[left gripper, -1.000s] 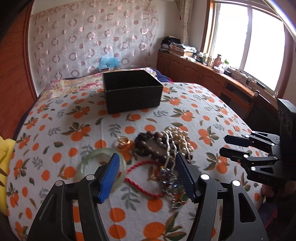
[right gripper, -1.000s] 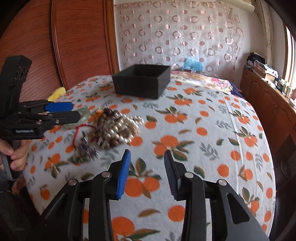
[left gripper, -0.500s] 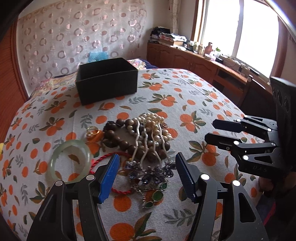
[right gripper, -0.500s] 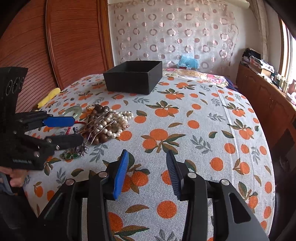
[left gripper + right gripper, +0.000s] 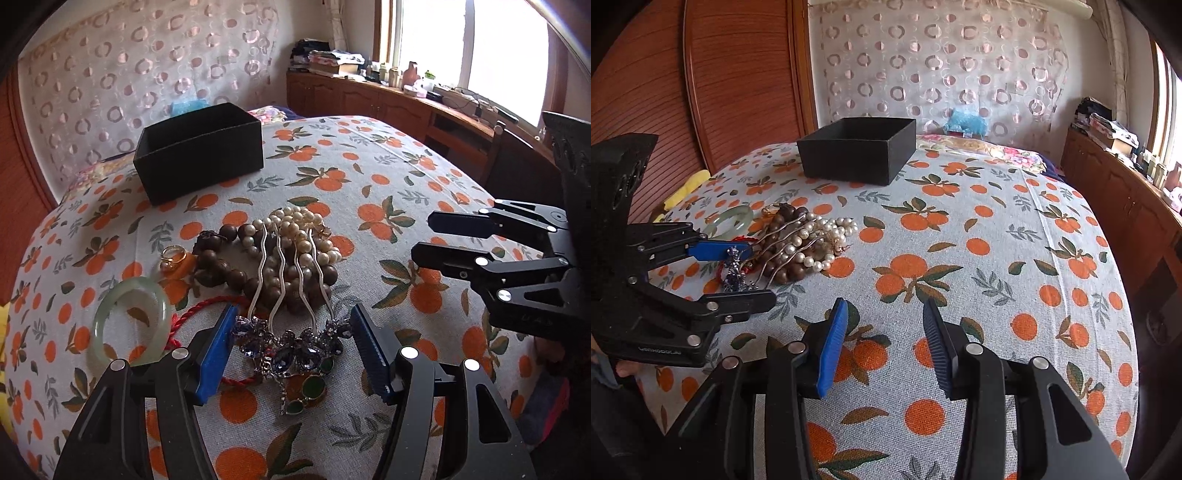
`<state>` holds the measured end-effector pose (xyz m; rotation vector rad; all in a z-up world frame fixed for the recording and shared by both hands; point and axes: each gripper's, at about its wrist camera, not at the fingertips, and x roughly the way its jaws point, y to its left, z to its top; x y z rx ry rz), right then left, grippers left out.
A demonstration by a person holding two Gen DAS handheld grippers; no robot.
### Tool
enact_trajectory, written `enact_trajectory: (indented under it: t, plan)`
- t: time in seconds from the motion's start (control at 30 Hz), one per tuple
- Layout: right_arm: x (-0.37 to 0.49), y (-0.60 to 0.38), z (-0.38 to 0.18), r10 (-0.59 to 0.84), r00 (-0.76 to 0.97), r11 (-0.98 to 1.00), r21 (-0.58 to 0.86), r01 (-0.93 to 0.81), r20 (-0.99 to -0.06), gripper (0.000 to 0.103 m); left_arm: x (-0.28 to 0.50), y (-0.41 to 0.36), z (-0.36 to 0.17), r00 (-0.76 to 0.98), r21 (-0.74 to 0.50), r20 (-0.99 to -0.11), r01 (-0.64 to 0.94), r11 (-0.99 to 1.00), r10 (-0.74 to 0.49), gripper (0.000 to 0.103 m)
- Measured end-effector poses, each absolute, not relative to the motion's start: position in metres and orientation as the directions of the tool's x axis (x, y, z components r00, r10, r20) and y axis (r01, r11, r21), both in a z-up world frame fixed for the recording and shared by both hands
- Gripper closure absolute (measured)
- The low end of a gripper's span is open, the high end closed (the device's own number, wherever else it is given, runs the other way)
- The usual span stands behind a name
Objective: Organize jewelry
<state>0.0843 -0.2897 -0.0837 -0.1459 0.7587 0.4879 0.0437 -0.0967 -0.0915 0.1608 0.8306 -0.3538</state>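
Black box stood apart from jewelry pile, inside hidden. My left gripper gaped astride jewelled hairpin, unclamped; my right gripper gaped, empty.

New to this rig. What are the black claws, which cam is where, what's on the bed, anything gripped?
The claws are two handheld grippers; a person carries one in each hand, and each has a fisheye camera looking forward along its fingers. One picture comes from the left gripper, the other from the right gripper; each also catches the other gripper at its edge.

On the orange-print bedspread sit an empty-looking black box and a jewelry pile: a jeweled hair comb, pearls, brown wooden beads, a green bangle, a red cord and a gold ring.

Nothing is gripped. The left jaws stand open on either side of the comb's jeweled head; the right ones are open over bare cloth.
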Motion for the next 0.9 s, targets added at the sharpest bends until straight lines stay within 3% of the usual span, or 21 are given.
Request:
enact_trajectory:
  t: [0.9]
  plan:
    - [0.093,-0.266,-0.07,0.399,0.605,0.841,0.011,-0.541,-0.689,0.058,0.012,-0.046,-0.043,0.684,-0.114,-0.652,0.339,0.934,-0.328,0.044]
